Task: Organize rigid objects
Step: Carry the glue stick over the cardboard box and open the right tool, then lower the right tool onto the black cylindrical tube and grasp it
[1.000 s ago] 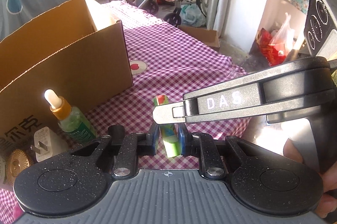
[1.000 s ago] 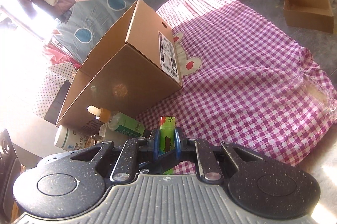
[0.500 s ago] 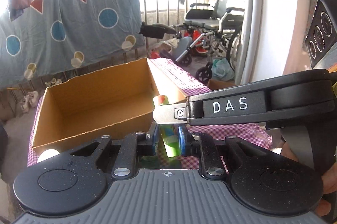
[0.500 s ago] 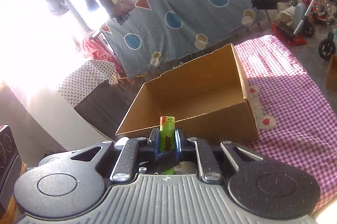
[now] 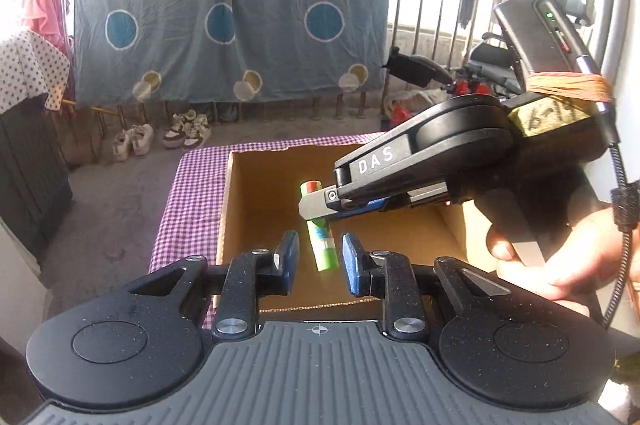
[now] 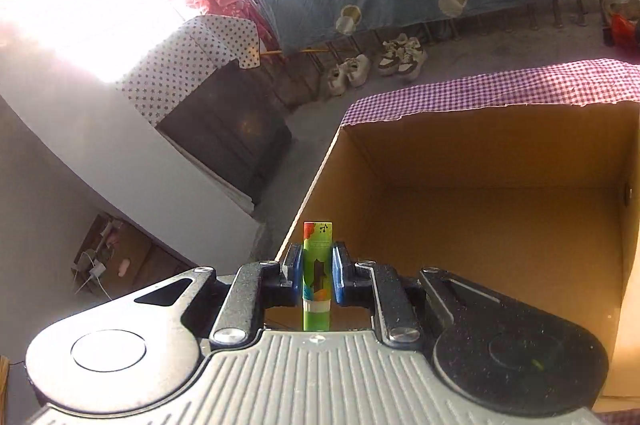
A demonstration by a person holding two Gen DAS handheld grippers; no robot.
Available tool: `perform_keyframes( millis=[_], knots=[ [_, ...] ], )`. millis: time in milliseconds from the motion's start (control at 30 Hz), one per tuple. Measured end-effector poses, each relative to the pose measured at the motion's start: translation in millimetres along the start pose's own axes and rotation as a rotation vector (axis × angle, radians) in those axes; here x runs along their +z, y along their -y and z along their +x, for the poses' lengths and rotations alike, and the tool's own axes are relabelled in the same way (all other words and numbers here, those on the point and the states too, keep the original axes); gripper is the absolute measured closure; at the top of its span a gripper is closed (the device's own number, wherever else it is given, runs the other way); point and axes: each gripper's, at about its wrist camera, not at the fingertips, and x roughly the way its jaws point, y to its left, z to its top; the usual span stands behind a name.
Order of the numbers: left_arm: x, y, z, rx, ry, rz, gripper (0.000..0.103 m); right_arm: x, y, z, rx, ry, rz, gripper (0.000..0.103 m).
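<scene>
1. Green tube [image 6: 317, 275] sits pinched between the blue pads of the right gripper [image 6: 317, 275], which are pressed onto its middle; in the right wrist view it stands nearly upright along the fingers, its red-and-green end pointing away from the camera.
2. In the left wrist view the same green tube [image 5: 320, 249] hangs over the cardboard box [image 5: 224, 209], its long axis running near to far with a slight lean to the left at the far end; the right gripper [image 5: 320, 203] crosses it from the right.
3. Nearest that camera, the left gripper [image 5: 319, 261] is spread, its pads standing either side of the tube's near end without touching it, and it holds nothing.
4. Beyond the tube, the box lies open on the pink checked cloth [image 5: 192, 169]; the floor that shows looks bare, though the grippers hide part of it.
5. As I judge it, the tube is carried to the box but not yet released, so lowering and letting go remain; whether other items await outside the box cannot be told.
6. Farthest off, a blue blanket [image 5: 232, 25] hangs on a railing.
</scene>
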Motion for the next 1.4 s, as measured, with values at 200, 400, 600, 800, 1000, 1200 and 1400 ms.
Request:
perform_keyframes(
  millis=[200,400,600,800,1000,1200,1400],
  knots=[
    [-11.2,-22.8,-3.2,0.007,-0.009,-0.06,0.078,30.6,19.3,95.5,-0.113,-0.17,0.033,0.087],
    [-10.0,-28.7,-5.8,0.011,-0.007,-0.09,0.073,43.5,33.3,132.8,-0.178,-0.207,0.066,0.085],
    [-12.9,-25.2,-13.5,-0.029,0.007,-0.071,0.069,35.4,25.4,65.6,-0.102,-0.118,0.054,0.084],
    [-18.9,-5.2,-30.2,-0.113,0.014,-0.016,0.058,-3.1,20.3,-60.5,0.024,0.041,0.068,0.084],
    [-33.7,24.9,-36.2,-0.218,-0.033,0.055,0.049,-78.6,45.6,-160.1,0.086,0.174,0.156,0.084],
    [-63.1,59.3,-8.4,-0.323,-0.181,0.117,0.046,-167.1,96.0,-175.0,0.027,0.205,0.319,0.084],
    [-99.8,96.9,30.9,-0.31,-0.315,0.172,0.053,-234.5,135.2,-130.3,-0.01,0.134,0.507,0.084]
  ],
)
